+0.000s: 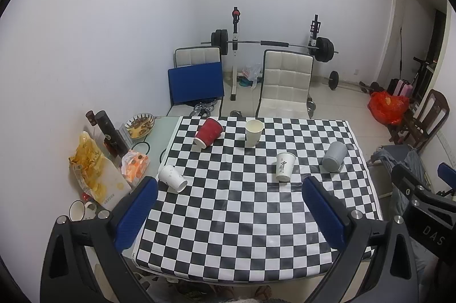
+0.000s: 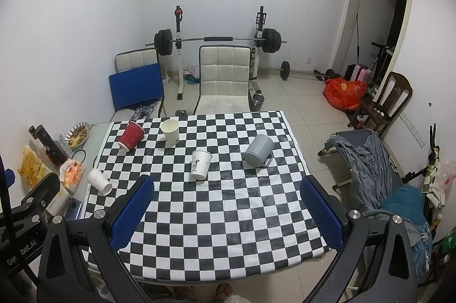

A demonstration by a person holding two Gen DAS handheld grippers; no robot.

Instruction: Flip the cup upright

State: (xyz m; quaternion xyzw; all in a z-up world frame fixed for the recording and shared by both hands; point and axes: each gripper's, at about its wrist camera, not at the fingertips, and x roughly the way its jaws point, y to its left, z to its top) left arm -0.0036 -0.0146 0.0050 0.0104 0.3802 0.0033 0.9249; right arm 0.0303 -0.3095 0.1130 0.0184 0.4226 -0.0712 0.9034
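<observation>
Left wrist view. Left gripper [image 1: 229,186]: blue-padded jaws spread wide, released, holding nothing, raised above the near edge of the table [image 1: 159,132]. Checkered cloth [image 1: 242,231] covers most of the tabletop. On it: red cup [image 1: 208,131] lying on its side near the far left corner; cream paper cup [image 1: 253,132] upright just beside it at the far edge; printed white cup [image 1: 284,167] upright right of centre; grey mug [image 1: 335,156] tipped over near the right edge, handle down; plain white cup [image 1: 172,178] on its side at the left edge. Off the cloth, along the table's left edge: dark bottle [image 1: 109,135], chip bag [image 1: 92,169], snack bowl [image 1: 140,125].

Right wrist view. Right gripper [image 2: 227,186]: jaws likewise parted, released, empty, above the near edge. Red cup [image 2: 131,135] lies at the far left corner, cream paper cup [image 2: 170,132] next to it, printed white cup [image 2: 201,164] central, grey mug [image 2: 258,151] toward the right edge, plain white cup [image 2: 99,181] at the left edge. Behind the table: white chair [image 2: 223,78], barbell rack [image 2: 218,39].
</observation>
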